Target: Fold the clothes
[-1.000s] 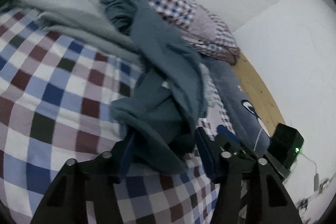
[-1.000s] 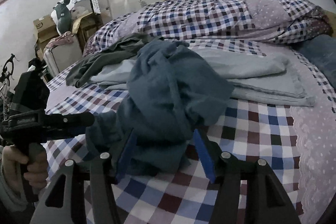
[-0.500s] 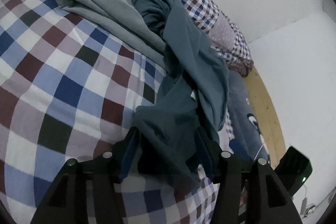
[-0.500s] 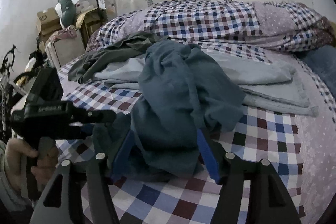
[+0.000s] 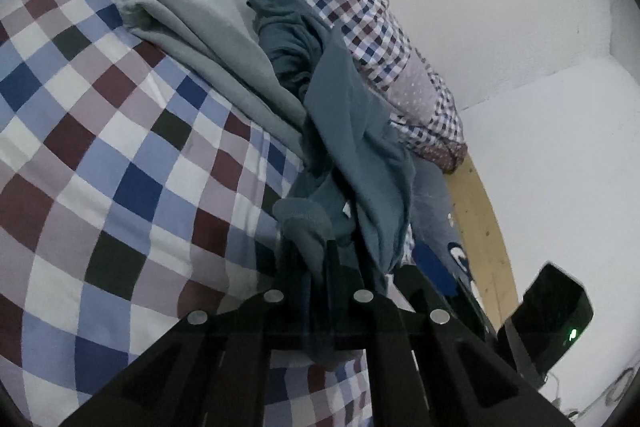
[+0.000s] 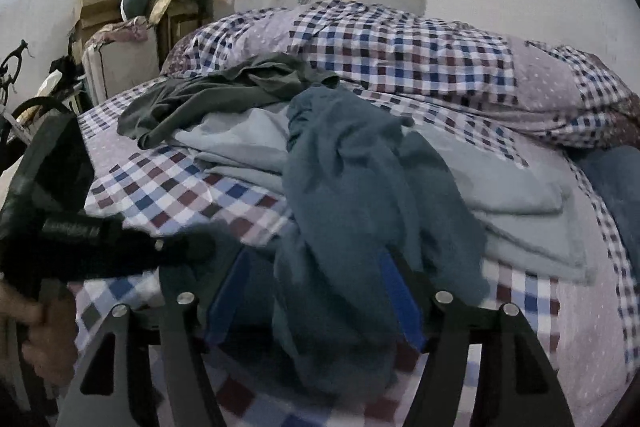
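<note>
Teal garment (image 5: 352, 131) lies crumpled on the checked bed (image 5: 100, 155), draped over a pale grey cloth (image 5: 208, 39). Its near hem is pinched between the closed fingers of the left tool (image 5: 310, 263). The right tool (image 6: 316, 291) stands wide open, its blue-padded fingers (image 6: 396, 295) straddling the garment's lower folds without clamping them. A dark green garment (image 6: 224, 95) lies behind.

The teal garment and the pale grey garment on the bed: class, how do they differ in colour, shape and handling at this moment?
1. The teal garment is dark blue-green; the pale grey garment is light grey.
2. The teal one is bunched and rumpled; the grey one lies flatter.
3. The left gripper is shut on the teal garment, which also sits between the open right gripper fingers; nothing holds the grey one.

Both rest on the checked bedcover.
</note>
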A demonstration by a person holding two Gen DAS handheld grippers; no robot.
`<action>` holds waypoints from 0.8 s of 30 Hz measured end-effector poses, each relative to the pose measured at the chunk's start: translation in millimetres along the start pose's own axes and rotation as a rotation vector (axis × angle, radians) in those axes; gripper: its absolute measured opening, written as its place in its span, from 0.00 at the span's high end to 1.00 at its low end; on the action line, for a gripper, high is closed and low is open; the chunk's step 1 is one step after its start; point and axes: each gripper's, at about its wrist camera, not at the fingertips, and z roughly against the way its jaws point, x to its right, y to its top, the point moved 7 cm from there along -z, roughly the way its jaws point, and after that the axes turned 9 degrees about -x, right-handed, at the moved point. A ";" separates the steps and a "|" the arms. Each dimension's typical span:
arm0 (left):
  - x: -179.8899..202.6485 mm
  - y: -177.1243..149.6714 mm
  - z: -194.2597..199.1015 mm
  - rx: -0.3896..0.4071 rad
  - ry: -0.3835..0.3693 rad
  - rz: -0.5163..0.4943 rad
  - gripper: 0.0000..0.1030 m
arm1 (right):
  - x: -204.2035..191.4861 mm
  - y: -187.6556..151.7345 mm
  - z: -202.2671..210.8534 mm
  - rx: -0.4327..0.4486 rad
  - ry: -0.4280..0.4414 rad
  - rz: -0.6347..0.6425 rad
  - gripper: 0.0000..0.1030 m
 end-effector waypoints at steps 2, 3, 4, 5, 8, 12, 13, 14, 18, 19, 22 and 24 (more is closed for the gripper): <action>-1.4 2.9 0.7 0.004 -0.007 0.010 0.96 | -3.9 14.7 -9.6 -0.015 -0.004 0.024 0.31; -2.3 3.8 1.4 0.006 -0.015 0.018 0.96 | -6.0 22.0 -16.4 -0.028 -0.014 0.042 0.31; -3.1 4.7 2.0 0.008 -0.022 0.026 0.96 | -8.0 29.3 -23.2 -0.040 -0.024 0.061 0.31; -3.9 5.5 2.5 0.009 -0.029 0.033 0.97 | -10.5 35.5 -30.5 -0.054 -0.036 0.081 0.32; -4.8 7.0 2.3 0.010 -0.036 0.043 0.97 | -17.9 49.0 -50.5 -0.089 -0.076 0.143 0.32; -5.0 8.6 5.5 0.011 -0.046 0.047 0.97 | -23.2 55.8 -79.2 -0.168 -0.122 0.206 0.50; -5.2 9.2 6.9 0.014 -0.047 0.047 0.97 | -20.9 55.3 -83.8 -0.182 -0.135 0.207 0.63; -5.3 10.0 8.6 0.018 -0.049 0.047 0.97 | -18.2 54.8 -87.2 -0.193 -0.146 0.206 0.76; -5.3 15.3 14.6 0.038 -0.051 0.045 0.97 | 4.5 62.9 -73.3 -0.141 -0.161 0.132 0.98; -5.0 16.5 17.0 0.045 -0.051 0.042 0.97 | 13.9 67.0 -62.8 -0.110 -0.169 0.102 0.98; -5.1 22.5 25.3 0.075 -0.045 0.034 0.98 | 48.5 79.6 -22.5 -0.013 -0.200 -0.006 0.98; -6.4 28.3 33.2 0.108 -0.042 0.037 0.98 | 72.0 84.7 6.9 0.046 -0.213 -0.080 0.98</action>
